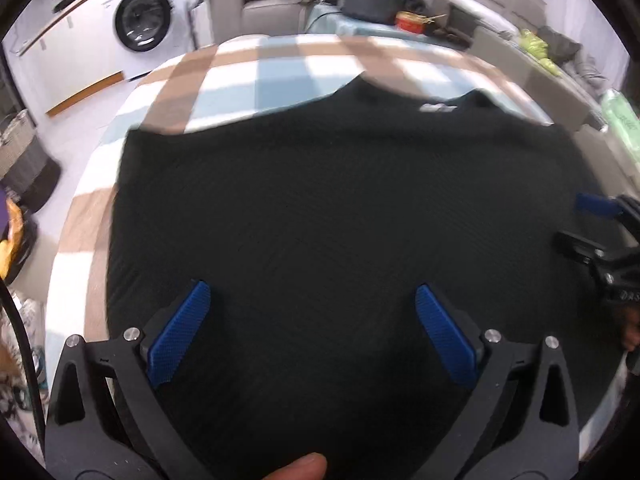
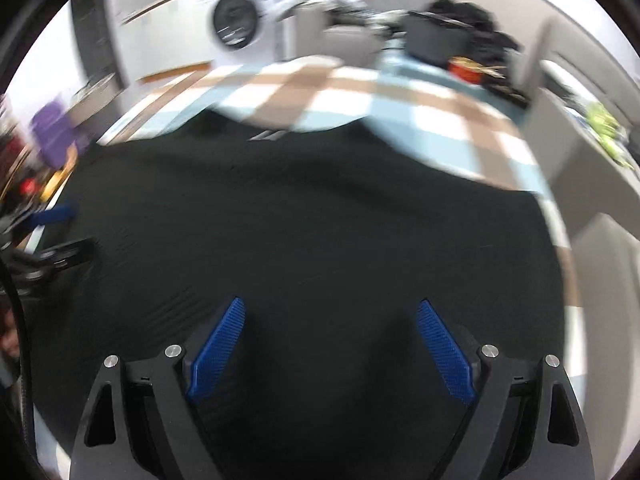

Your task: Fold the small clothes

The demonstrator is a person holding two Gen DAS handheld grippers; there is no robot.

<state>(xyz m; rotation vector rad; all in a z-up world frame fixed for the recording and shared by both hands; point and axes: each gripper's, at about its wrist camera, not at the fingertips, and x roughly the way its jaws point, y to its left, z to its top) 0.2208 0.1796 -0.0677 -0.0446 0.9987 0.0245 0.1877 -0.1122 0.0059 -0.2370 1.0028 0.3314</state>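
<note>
Holding my left gripper [image 1: 312,292] and my right gripper [image 2: 330,308] with jaws spread wide, I grip nothing; only cloth shows between the blue pads [image 1: 180,332]. The black shirt [image 1: 320,200] lies flat on the checked tablecloth [image 1: 240,72], directly beneath and ahead of both claws, its neckline toward the far edge. Whether the pads touch it, I cannot tell.

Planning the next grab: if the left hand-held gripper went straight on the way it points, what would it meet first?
Most likely the black garment spread on the checked cloth; the left hand-held gripper hangs open over it. Depth is unclear.
</note>
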